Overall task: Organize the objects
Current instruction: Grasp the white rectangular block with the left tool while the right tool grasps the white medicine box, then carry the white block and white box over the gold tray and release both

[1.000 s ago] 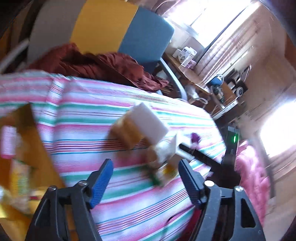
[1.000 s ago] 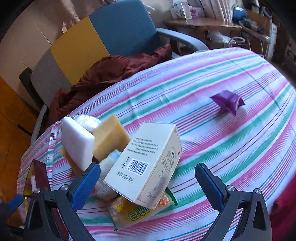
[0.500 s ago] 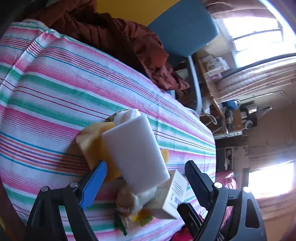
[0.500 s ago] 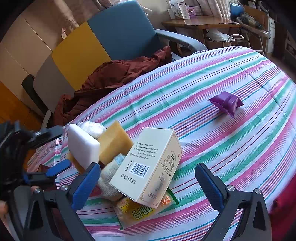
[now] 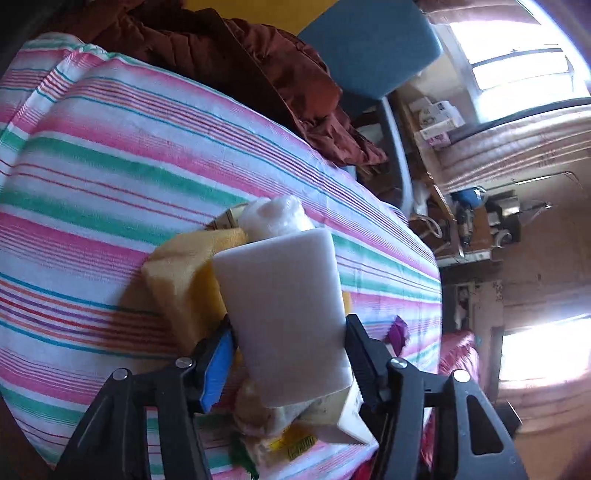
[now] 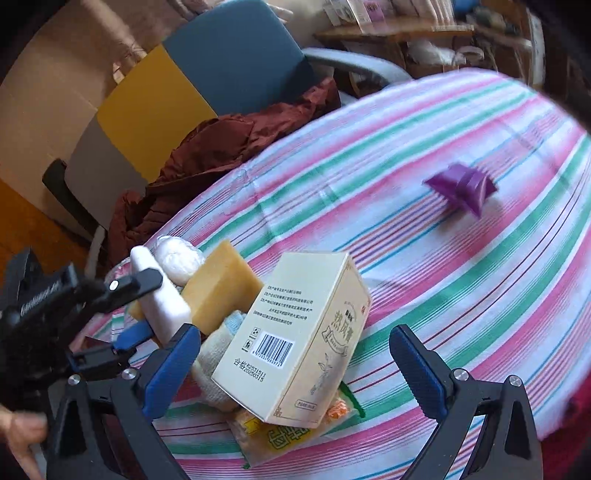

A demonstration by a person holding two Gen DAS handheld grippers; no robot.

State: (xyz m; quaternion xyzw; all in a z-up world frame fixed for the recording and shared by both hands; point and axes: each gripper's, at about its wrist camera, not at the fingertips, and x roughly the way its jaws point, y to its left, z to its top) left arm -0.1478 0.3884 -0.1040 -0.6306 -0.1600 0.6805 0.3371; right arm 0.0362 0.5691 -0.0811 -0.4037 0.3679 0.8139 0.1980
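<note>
A pile of objects lies on the striped tablecloth [image 5: 110,166]. A white foam block [image 5: 284,314] stands on top, also in the right wrist view [image 6: 159,299]. My left gripper [image 5: 288,350] has closed on its two sides and grips it. Beside it are a yellow sponge [image 6: 218,291], a white wrapped ball [image 6: 179,256], a cream carton with a barcode [image 6: 295,350], a folded cloth [image 6: 221,354] and a yellow snack packet [image 6: 280,435]. My right gripper [image 6: 295,365] is open, its jaws either side of the carton, not touching it.
A purple pouch [image 6: 461,188] lies alone on the far right of the cloth. A blue, yellow and grey armchair [image 6: 184,92] with a dark red garment [image 6: 221,147] stands behind the table. A cluttered wooden desk [image 6: 399,33] is at the back right.
My left gripper swung over the pile, moved in on the white foam block and closed on it. My right gripper stayed open over the carton and shifted slightly.
</note>
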